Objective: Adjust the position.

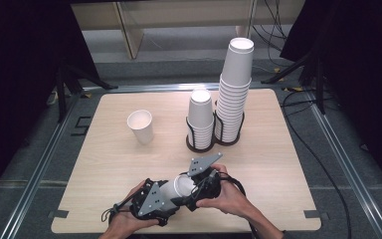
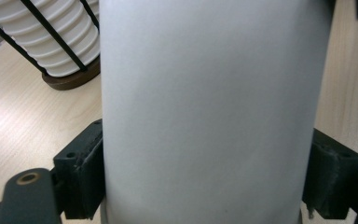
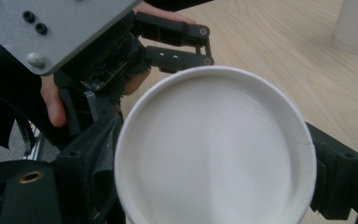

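A white paper cup [image 1: 179, 188] lies on its side just above the table's near edge, held between both grippers. My left gripper [image 1: 175, 197] is shut on the cup's body; in the left gripper view the cup wall [image 2: 209, 107] sits between the two black jaws. My right gripper [image 1: 193, 186] is shut on the cup's rim end. In the right gripper view I look at the cup's round end [image 3: 214, 149], and a jaw presses each side of the rim. The left gripper's grey plate [image 3: 51, 28] and a hand sit behind it.
A single upright cup [image 1: 141, 126] stands left of centre. Two wire holders stand mid-table: a short cup stack [image 1: 200, 119] and a tall one [image 1: 234, 89]. One stack's base [image 2: 51, 42] is close by, up and left in the left gripper view. Table edge [image 1: 179, 230] lies just under the hands.
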The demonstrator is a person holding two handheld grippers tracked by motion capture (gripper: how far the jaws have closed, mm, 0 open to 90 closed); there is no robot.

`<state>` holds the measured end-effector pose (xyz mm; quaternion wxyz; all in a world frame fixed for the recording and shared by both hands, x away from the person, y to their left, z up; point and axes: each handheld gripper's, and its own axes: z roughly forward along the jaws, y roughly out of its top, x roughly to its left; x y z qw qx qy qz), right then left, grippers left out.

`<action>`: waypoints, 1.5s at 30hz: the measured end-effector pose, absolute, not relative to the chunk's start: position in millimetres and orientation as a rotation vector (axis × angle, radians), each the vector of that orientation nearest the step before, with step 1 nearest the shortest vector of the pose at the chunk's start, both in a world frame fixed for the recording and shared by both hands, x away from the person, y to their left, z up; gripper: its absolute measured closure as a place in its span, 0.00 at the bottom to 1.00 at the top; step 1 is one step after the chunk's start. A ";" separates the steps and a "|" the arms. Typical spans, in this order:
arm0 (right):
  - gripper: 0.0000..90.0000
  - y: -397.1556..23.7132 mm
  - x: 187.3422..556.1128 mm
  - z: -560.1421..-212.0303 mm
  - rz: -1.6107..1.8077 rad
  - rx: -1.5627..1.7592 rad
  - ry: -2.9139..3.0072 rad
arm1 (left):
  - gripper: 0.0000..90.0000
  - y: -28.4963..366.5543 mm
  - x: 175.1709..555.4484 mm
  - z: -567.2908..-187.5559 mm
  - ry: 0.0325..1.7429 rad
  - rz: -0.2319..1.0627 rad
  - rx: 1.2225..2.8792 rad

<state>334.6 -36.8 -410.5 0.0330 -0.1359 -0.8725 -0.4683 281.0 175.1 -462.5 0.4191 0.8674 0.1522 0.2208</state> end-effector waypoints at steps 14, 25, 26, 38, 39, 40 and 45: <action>0.24 -37.5 336.2 -412.1 -1.410 -0.405 -2.682 | 0.15 174.9 280.2 -462.5 0.366 0.566 2.153; 0.26 -47.2 340.3 -400.5 -1.525 -0.464 -2.582 | 0.06 183.4 283.8 -461.4 0.374 0.558 1.928; 0.26 -49.0 341.5 -398.9 -1.549 -0.468 -2.564 | 0.05 183.8 282.9 -461.3 0.388 0.555 1.907; 0.27 -57.1 347.3 -394.0 -1.669 -0.510 -2.350 | 0.02 190.3 282.3 -455.1 0.398 0.529 1.738; 0.27 -57.2 346.6 -393.3 -1.666 -0.518 -2.354 | 0.02 190.1 282.1 -455.2 0.397 0.533 1.734; 0.27 -56.9 346.2 -393.2 -1.662 -0.519 -2.346 | 0.01 189.7 281.7 -455.2 0.394 0.534 1.728; 0.27 -54.5 345.3 -393.2 -1.678 -0.503 -2.298 | 0.02 189.4 279.9 -454.5 0.383 0.549 1.716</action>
